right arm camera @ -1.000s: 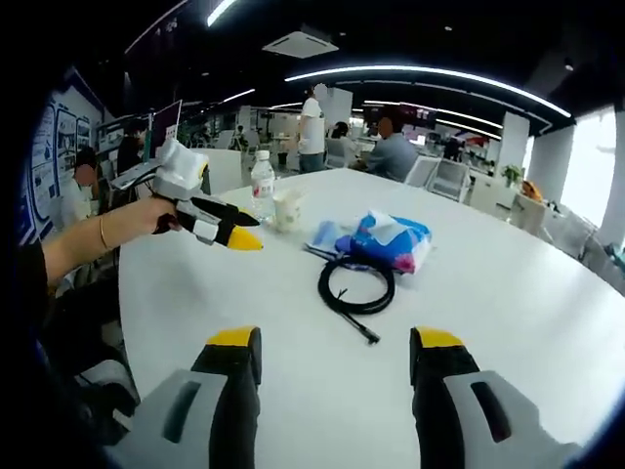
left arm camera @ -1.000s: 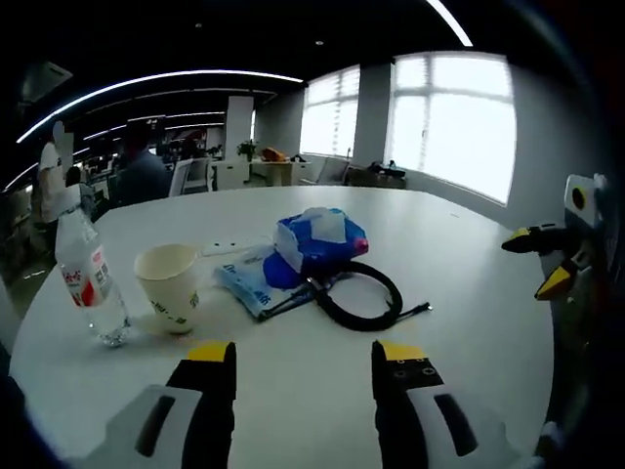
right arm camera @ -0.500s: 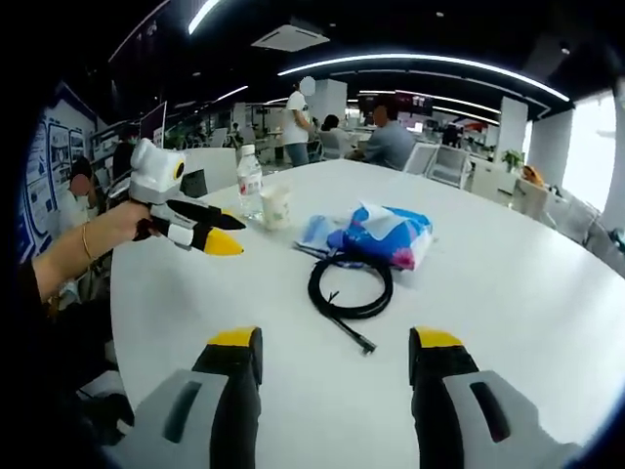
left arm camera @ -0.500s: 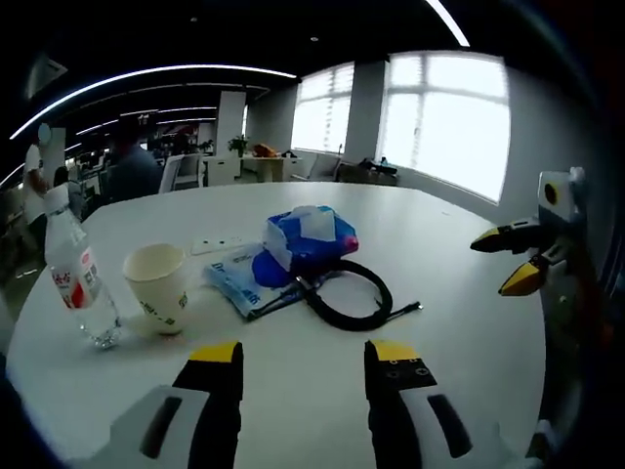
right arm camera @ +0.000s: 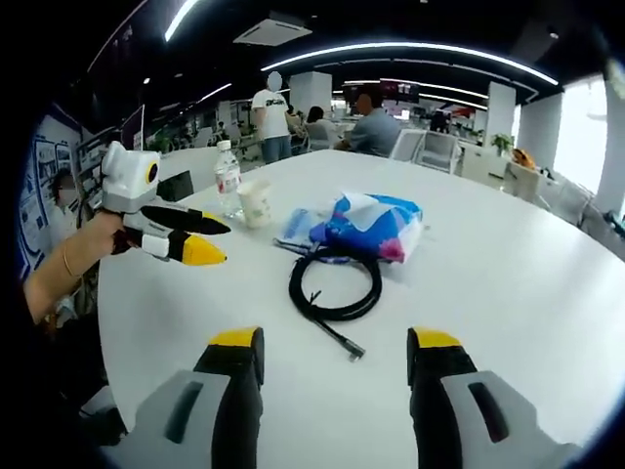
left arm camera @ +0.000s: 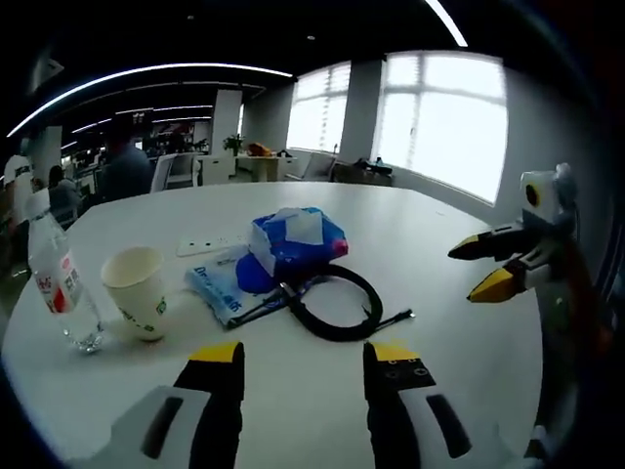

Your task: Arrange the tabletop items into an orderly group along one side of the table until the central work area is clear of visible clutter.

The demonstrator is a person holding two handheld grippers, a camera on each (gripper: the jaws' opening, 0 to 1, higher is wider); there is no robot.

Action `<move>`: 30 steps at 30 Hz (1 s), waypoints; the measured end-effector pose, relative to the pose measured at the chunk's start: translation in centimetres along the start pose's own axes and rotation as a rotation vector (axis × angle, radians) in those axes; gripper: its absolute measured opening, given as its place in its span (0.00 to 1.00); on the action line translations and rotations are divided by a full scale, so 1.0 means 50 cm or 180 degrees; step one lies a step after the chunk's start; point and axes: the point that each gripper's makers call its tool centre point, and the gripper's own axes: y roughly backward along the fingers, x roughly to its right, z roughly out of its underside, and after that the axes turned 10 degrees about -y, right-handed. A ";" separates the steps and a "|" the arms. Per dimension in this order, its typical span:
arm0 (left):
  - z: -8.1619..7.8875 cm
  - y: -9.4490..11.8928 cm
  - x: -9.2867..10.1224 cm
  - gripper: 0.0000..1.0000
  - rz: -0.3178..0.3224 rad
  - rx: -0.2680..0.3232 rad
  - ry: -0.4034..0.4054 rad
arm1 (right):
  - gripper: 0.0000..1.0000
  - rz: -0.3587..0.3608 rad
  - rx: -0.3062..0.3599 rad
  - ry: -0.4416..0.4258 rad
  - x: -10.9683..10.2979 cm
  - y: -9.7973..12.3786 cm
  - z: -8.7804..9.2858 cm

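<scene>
Things were seen lying in a loose bunch on a big white table [left arm camera: 459, 244]. In the left gripper view, the left gripper [left arm camera: 301, 354] was held low over the near edge of the table, with its two yellow-tipped jaws wide apart and nothing held between them. Just past its jaws, a black cable [left arm camera: 337, 303] was coiled in a ring. A blue tissue pack [left arm camera: 293, 239] was touching the far side of the ring, and a flat blue wipes packet [left arm camera: 223, 286] was lying beside it, partly under it. A paper cup [left arm camera: 137, 291] was standing upright to the left of the packet, and a water bottle [left arm camera: 57, 283] was standing upright just beside the cup. A white power strip [left arm camera: 208, 244] was lying behind the packet. The right gripper [left arm camera: 480, 266] was seen at the right, held over the table, well apart from the things, with its jaws open and empty. In the right gripper view, the same bunch was seen past the open right jaws, with the cable nearest, and the left gripper was held in a hand [right arm camera: 83, 242].
</scene>
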 end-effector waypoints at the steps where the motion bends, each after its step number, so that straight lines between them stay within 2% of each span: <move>1: -0.001 -0.003 0.001 0.47 0.0010 0.0007 0.0027 | 0.56 0.0000 -0.0003 -0.0016 0.001 -0.003 0.000; 4: -0.005 -0.014 0.005 0.47 0.0039 0.0019 0.0108 | 0.56 0.0007 -0.0020 -0.0069 0.004 -0.016 0.001; 9: -0.002 -0.028 0.006 0.46 0.0060 0.0023 0.0213 | 0.56 0.0306 -0.0011 -0.0016 0.032 -0.036 -0.002; 12: 0.006 -0.039 0.005 0.44 0.0073 0.0004 0.0310 | 0.56 0.0400 0.0010 0.0017 0.038 -0.045 -0.005; 18: 0.021 -0.055 -0.007 0.40 -0.0052 -0.0063 0.0288 | 0.54 0.0379 0.0029 -0.0214 0.044 -0.078 -0.006; 25: 0.018 -0.072 -0.018 0.38 -0.0016 -0.0004 0.0447 | 0.54 0.0470 0.0052 -0.0276 0.062 -0.108 -0.007; 30: 0.027 -0.083 -0.021 0.38 -0.0041 -0.0055 0.0445 | 0.54 0.0491 0.0044 -0.0340 0.064 -0.125 0.005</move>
